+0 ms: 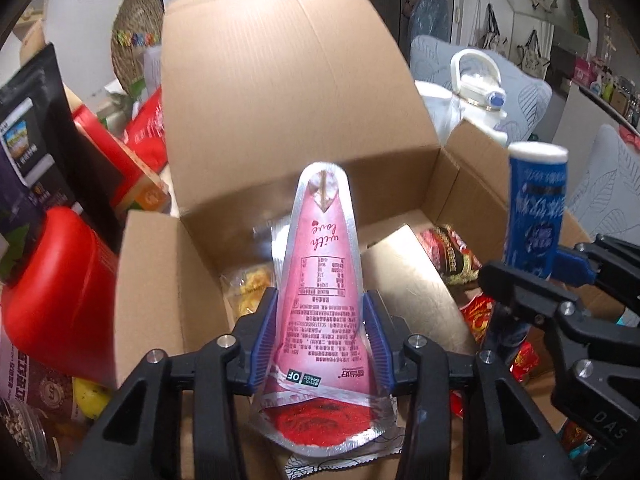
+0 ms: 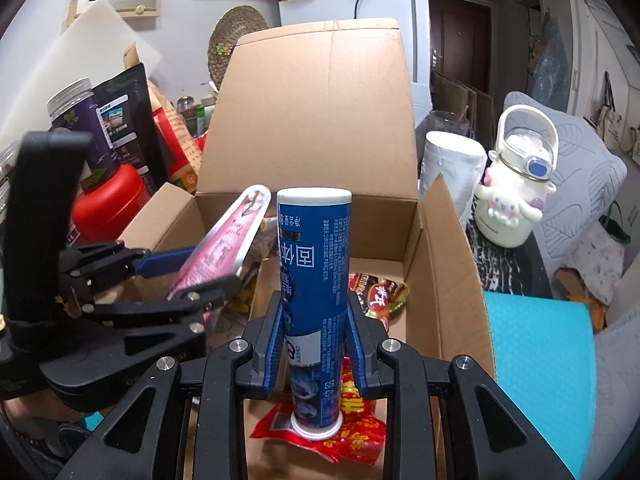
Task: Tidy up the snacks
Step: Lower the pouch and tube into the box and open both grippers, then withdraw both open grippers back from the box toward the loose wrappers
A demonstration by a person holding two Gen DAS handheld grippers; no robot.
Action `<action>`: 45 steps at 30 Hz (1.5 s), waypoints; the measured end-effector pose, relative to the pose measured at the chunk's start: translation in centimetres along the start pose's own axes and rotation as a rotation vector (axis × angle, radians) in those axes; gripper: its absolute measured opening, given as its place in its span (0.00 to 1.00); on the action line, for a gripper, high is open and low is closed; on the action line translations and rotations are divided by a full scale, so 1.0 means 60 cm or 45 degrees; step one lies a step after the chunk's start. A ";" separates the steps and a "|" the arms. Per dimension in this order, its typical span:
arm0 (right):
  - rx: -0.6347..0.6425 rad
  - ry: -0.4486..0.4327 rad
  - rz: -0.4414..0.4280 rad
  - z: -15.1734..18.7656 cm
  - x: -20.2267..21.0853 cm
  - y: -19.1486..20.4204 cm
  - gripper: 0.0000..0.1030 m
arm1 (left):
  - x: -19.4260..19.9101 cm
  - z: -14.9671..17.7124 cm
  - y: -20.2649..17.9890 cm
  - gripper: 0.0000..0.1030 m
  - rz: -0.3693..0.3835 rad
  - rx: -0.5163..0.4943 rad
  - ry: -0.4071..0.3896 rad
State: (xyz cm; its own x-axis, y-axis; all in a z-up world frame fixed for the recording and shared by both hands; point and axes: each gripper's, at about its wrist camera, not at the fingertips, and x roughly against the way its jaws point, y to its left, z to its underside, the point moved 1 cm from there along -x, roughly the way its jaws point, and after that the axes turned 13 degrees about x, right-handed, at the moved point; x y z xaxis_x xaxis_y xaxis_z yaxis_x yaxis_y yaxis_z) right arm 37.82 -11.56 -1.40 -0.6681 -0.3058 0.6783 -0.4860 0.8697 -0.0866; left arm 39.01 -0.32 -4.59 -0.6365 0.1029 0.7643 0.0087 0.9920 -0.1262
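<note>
Left tongs (image 1: 320,328) loosely grasp pink pouch (image 1: 320,264), right tongs (image 2: 316,340) clench blue tube (image 2: 316,280) over cardboard box (image 2: 440,240), likely for dropping inside.

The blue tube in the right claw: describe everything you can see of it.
The blue tube is a tall cylinder with white caps at both ends and white Chinese print that reads upside down. It stands nearly upright over the open cardboard box, gripped low on its body by the right claw. Its lower cap sits above a red snack packet; contact is unclear.
</note>
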 end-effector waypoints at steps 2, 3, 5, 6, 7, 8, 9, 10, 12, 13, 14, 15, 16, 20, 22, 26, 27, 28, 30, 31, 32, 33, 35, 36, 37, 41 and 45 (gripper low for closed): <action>-0.002 0.004 0.003 0.001 -0.001 -0.001 0.27 | -0.004 0.000 0.001 0.41 -0.005 0.005 0.017; -0.002 0.009 0.003 0.001 -0.002 -0.002 0.27 | -0.005 0.000 0.002 0.41 -0.003 0.009 0.022; -0.001 0.018 -0.004 0.001 -0.003 -0.002 0.28 | -0.008 0.000 0.001 0.44 -0.007 0.010 0.036; -0.003 0.017 -0.007 0.001 -0.002 -0.002 0.29 | -0.009 0.000 0.001 0.44 -0.012 0.007 0.042; -0.008 0.014 -0.007 0.001 0.000 -0.003 0.36 | -0.011 0.001 0.000 0.44 -0.024 0.003 0.049; -0.012 0.010 -0.005 0.000 0.001 -0.005 0.40 | -0.012 0.001 -0.001 0.44 -0.029 0.001 0.052; -0.017 0.002 -0.003 0.000 0.004 -0.006 0.47 | -0.012 0.001 -0.002 0.44 -0.030 0.001 0.055; -0.018 -0.004 -0.001 -0.001 0.007 -0.006 0.48 | -0.012 0.002 -0.002 0.44 -0.036 0.003 0.055; -0.020 -0.011 0.010 -0.002 0.012 -0.007 0.48 | -0.011 0.001 -0.002 0.49 -0.051 0.005 0.050; -0.023 -0.013 0.013 -0.002 0.014 -0.008 0.48 | -0.008 0.001 -0.003 0.52 -0.064 0.003 0.043; -0.028 -0.017 0.014 -0.003 0.017 -0.009 0.48 | -0.006 0.001 -0.003 0.58 -0.071 0.001 0.037; -0.031 -0.022 0.013 -0.003 0.020 -0.011 0.48 | -0.002 0.000 -0.003 0.63 -0.078 -0.001 0.026; -0.033 -0.028 0.013 -0.004 0.024 -0.011 0.48 | 0.004 -0.001 -0.004 0.63 -0.084 -0.006 0.010; -0.034 -0.044 0.022 -0.006 0.038 -0.013 0.48 | 0.025 -0.004 -0.007 0.64 -0.091 -0.013 -0.027; -0.029 -0.054 0.030 -0.008 0.047 -0.012 0.48 | 0.037 -0.005 -0.007 0.64 -0.068 -0.006 -0.040; -0.015 -0.091 0.046 -0.013 0.075 -0.008 0.48 | 0.067 -0.007 -0.010 0.64 -0.033 0.007 -0.073; -0.015 -0.099 0.056 -0.014 0.081 -0.007 0.48 | 0.074 -0.008 -0.012 0.64 -0.031 0.007 -0.085; -0.015 -0.107 0.067 -0.014 0.090 -0.006 0.48 | 0.083 -0.008 -0.013 0.64 -0.027 0.006 -0.099; -0.016 -0.122 0.084 -0.014 0.106 -0.004 0.48 | 0.104 -0.008 -0.013 0.64 -0.015 0.009 -0.126; -0.016 -0.128 0.087 -0.014 0.115 -0.003 0.48 | 0.115 -0.008 -0.012 0.64 -0.011 0.012 -0.140; -0.016 -0.137 0.092 -0.014 0.126 -0.001 0.48 | 0.127 -0.008 -0.011 0.64 -0.009 0.015 -0.157; -0.014 -0.145 0.098 -0.013 0.136 0.001 0.48 | 0.138 -0.006 -0.011 0.64 -0.010 0.015 -0.172; -0.012 -0.161 0.113 -0.013 0.155 0.005 0.48 | 0.164 -0.004 -0.012 0.64 -0.006 0.005 -0.200; -0.012 -0.172 0.118 -0.012 0.166 0.007 0.48 | 0.177 -0.003 -0.013 0.64 -0.003 0.002 -0.215; -0.011 -0.183 0.122 -0.013 0.177 0.010 0.48 | 0.195 -0.001 -0.016 0.64 0.000 -0.004 -0.237; 0.001 -0.234 0.151 -0.012 0.228 0.024 0.48 | 0.247 0.012 -0.025 0.64 0.023 -0.020 -0.294; 0.012 -0.286 0.170 -0.006 0.282 0.041 0.48 | 0.304 0.031 -0.030 0.64 0.054 -0.039 -0.345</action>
State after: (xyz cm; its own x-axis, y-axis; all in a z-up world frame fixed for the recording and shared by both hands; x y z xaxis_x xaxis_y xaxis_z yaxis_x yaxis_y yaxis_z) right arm 25.53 -14.47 10.12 -0.8345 -0.2682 0.4814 -0.3899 0.9047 -0.1718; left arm 25.93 -0.39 8.38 -0.8182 0.1252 0.5611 0.0606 0.9893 -0.1323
